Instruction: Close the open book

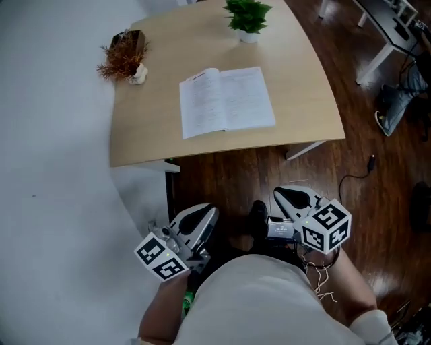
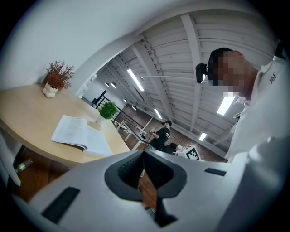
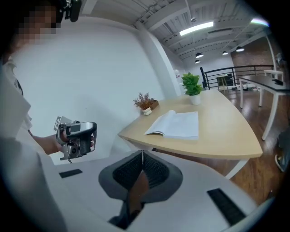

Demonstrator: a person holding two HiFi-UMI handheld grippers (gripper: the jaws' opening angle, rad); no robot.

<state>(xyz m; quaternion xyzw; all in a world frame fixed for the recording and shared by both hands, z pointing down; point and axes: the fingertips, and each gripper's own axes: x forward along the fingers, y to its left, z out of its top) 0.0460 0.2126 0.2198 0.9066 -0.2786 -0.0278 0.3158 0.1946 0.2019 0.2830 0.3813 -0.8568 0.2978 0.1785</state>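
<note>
Pale wood worktop [image 1: 300, 111] with a curved edge beside a white wall [image 1: 54, 135], open book [image 1: 225, 101] lying flat near its middle, green potted plant [image 1: 248, 17] at the far edge, dried reddish plant [image 1: 124, 57] by the wall, dark plank floor [image 1: 222, 178] below, left gripper [image 1: 204, 214] and right gripper [image 1: 291, 196] both closed and empty, well short of the worktop

Open-plan loft office, industrial in look.
Curved wooden desk [image 1: 296, 81] at twelve o'clock, white desk legs [image 1: 377, 60] at two, dark plank floor [image 1: 222, 175]; overhead, white beams [image 2: 191, 50], strip lights [image 3: 197, 28], black railing [image 3: 226, 72] beyond.
</note>
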